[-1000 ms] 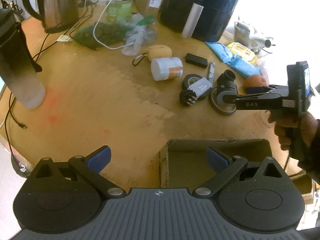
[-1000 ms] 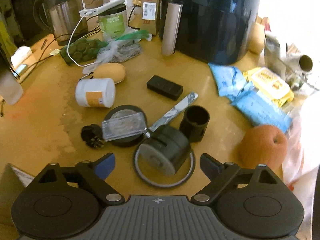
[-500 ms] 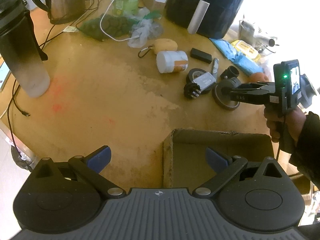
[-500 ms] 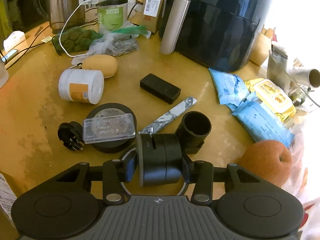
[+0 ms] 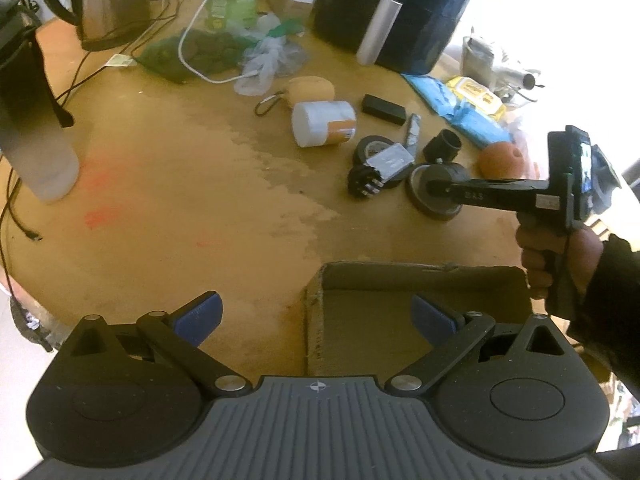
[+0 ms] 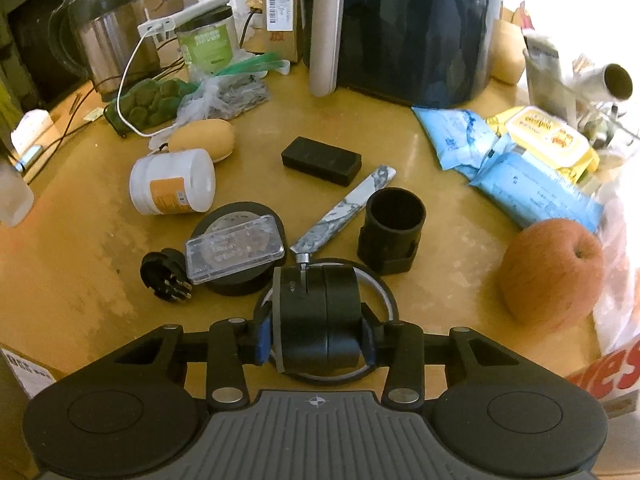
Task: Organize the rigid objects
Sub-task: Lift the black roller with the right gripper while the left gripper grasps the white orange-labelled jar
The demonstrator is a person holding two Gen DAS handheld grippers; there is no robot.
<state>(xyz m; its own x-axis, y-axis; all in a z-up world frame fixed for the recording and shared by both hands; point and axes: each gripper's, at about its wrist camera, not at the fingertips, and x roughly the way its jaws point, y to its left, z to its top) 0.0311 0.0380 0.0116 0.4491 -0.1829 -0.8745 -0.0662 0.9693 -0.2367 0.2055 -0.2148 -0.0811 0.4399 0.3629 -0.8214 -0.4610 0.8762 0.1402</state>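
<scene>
At the lower left of the left wrist view, the left gripper (image 5: 316,312) hangs released and empty over the worktop (image 5: 168,184), its right finger above the cardboard box (image 5: 400,280), probably the bin for sorted items. Right of centre, the right gripper (image 6: 316,336) is closing on the black caster wheel (image 6: 316,320), pads on both flanks, low in the right wrist view; the wheel lies inside a thin ring (image 6: 384,296).
</scene>
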